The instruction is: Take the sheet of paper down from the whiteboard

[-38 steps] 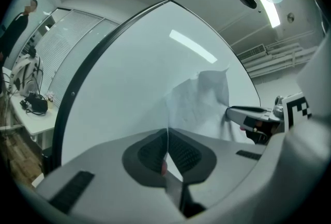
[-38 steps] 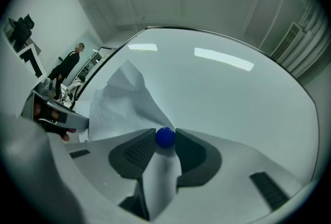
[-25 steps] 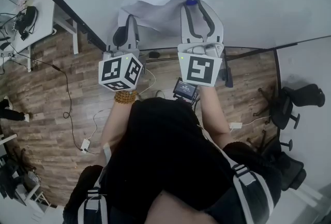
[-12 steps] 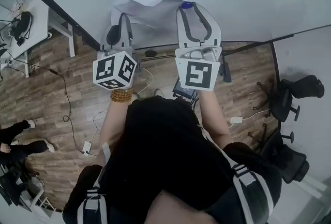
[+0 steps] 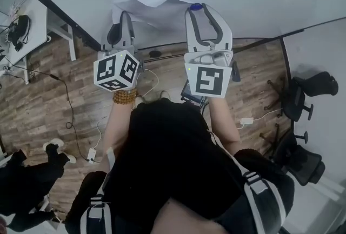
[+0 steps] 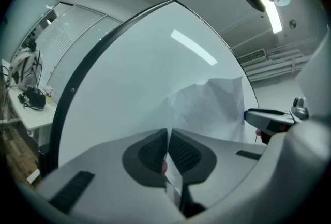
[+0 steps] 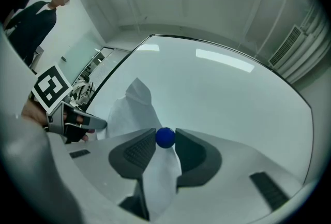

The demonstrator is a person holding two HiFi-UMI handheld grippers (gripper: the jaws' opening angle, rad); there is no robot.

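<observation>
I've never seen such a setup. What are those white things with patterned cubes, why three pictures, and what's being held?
There is no robot: a person holds a two-jaw hand tool, a gripper, in each hand, and the patterned cubes belong to those tools. One picture comes from a camera on the person's head, looking down. The other two come from cameras riding on each gripper, looking along its jaws. Both grippers face a whiteboard with a crumpled white sheet of paper against it. The left gripper has its jaws shut on the paper's edge. The right gripper appears to have its jaws closed on a small round blue magnet over the paper.
</observation>
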